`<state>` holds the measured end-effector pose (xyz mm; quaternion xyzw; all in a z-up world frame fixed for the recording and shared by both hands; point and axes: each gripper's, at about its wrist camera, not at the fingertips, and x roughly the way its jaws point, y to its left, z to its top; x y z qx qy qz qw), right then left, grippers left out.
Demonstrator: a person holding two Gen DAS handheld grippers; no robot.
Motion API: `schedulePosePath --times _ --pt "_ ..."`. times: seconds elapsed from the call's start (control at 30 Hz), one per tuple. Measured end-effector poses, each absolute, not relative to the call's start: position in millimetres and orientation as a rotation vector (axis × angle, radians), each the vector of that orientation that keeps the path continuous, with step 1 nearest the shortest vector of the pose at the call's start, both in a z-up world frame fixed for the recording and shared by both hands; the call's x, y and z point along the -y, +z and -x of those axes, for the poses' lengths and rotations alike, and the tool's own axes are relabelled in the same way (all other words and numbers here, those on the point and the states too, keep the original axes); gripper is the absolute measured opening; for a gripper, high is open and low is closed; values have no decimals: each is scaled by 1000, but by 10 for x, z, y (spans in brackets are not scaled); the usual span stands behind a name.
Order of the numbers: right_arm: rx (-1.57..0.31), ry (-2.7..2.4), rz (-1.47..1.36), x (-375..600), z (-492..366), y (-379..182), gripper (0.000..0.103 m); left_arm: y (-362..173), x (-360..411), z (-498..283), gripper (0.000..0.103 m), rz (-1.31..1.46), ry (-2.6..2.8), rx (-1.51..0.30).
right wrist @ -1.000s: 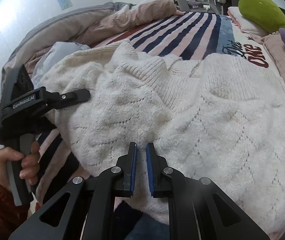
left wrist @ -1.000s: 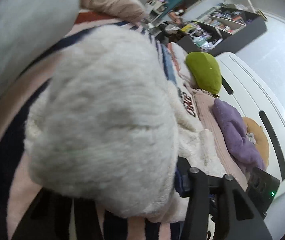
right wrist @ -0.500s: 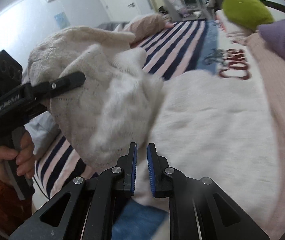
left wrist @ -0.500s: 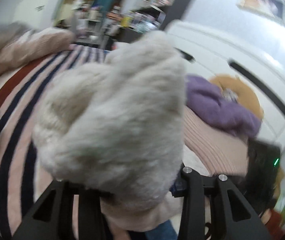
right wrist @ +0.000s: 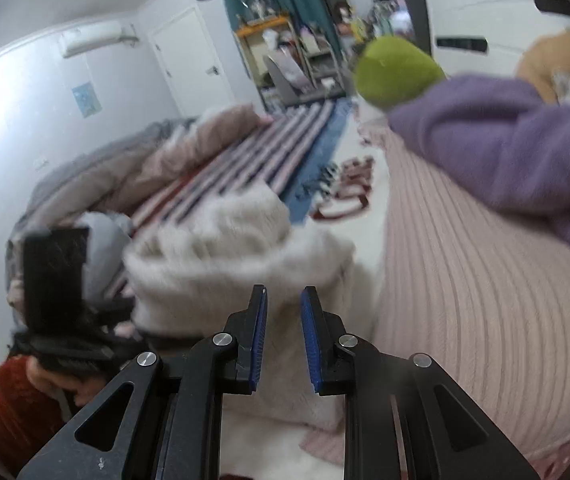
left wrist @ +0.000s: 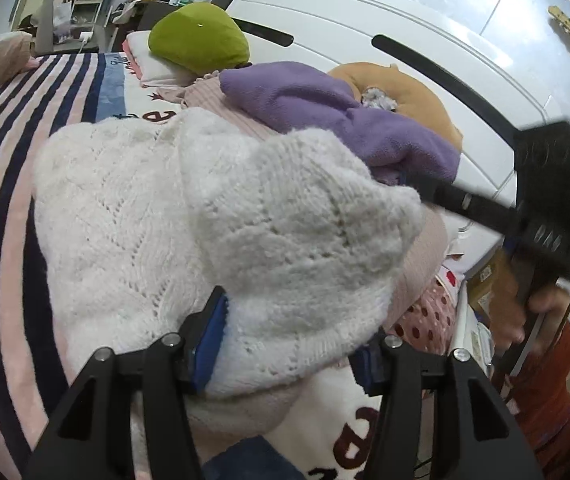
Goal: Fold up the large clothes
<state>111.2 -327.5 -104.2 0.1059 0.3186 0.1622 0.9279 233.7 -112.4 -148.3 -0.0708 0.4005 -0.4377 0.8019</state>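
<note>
A cream knitted sweater (left wrist: 213, 216) lies bunched on the striped bed cover (left wrist: 1, 152). My left gripper (left wrist: 289, 340) has its jaws wide apart with a thick fold of the sweater lying between them, draped over the fingers. In the right wrist view the sweater (right wrist: 229, 256) is blurred, just ahead of my right gripper (right wrist: 283, 336), whose blue pads (right wrist: 259, 340) stand a little apart with nothing between them. The right gripper (left wrist: 497, 216) also shows in the left wrist view, at the sweater's right edge.
A purple garment (left wrist: 337, 116) lies on a pink ribbed blanket (right wrist: 465, 304) to the right. A green cushion (left wrist: 199, 36) and an orange cushion (left wrist: 401, 88) sit against the white headboard (left wrist: 365, 16). A rumpled duvet (right wrist: 125, 172) lies at the far left.
Both grippers swung right, carrying the sweater fold over toward the pink blanket. My right gripper's jaws were shut and now stand slightly apart. The left jaws now stand wide around the fold.
</note>
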Motion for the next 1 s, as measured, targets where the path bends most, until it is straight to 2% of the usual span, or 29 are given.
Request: schedulePosePath --times 0.03,0.07,0.1,0.13,0.17,0.3,0.37,0.43,0.5,0.67,0.77,0.87,0.93,1.0 --pt "-641 359 -208 3203 -1150 -956 15 -1492 1145 -2270 62 158 -954 -853" --pt "-635 389 -205 3137 -1189 -896 17 -1519 1106 -2228 66 167 -976 -839" --pt "-630 441 -211 3045 -1242 -842 24 -1528 1084 -2182 72 170 -982 -829" --pt "-631 476 -219 2967 -1270 -828 29 -1507 1081 -2140 73 163 -986 -820" --pt "-654 517 -228 2862 -1350 -842 30 -1497 1071 -2090 73 156 -985 -817" --pt "-788 520 -200 2620 -1552 -1145 32 -1384 860 -1925 90 144 -979 -796" --pt "-820 512 -252 2662 -1603 -1309 32 -1334 684 -1834 92 132 -982 -769" --pt "-839 492 -336 2760 -1600 -1439 32 -1325 417 -1824 100 161 -938 -744" --pt "-848 477 -379 2856 -1605 -1541 32 -1372 230 -1910 100 200 -852 -753" --pt "-875 458 -387 2933 -1521 -1616 33 -1818 7 -2324 100 289 -664 -914" --pt "-861 431 -360 2950 -1447 -1511 38 -1971 19 -2407 100 360 -674 -951" --pt "-796 413 -342 2989 -1428 -1289 54 -1989 57 -2418 100 367 -668 -954" --pt "-768 410 -331 2945 -1477 -1167 69 -2005 72 -2421 100 366 -676 -958" --pt "-760 419 -330 2873 -1547 -1084 76 -2037 90 -2420 100 372 -681 -966"
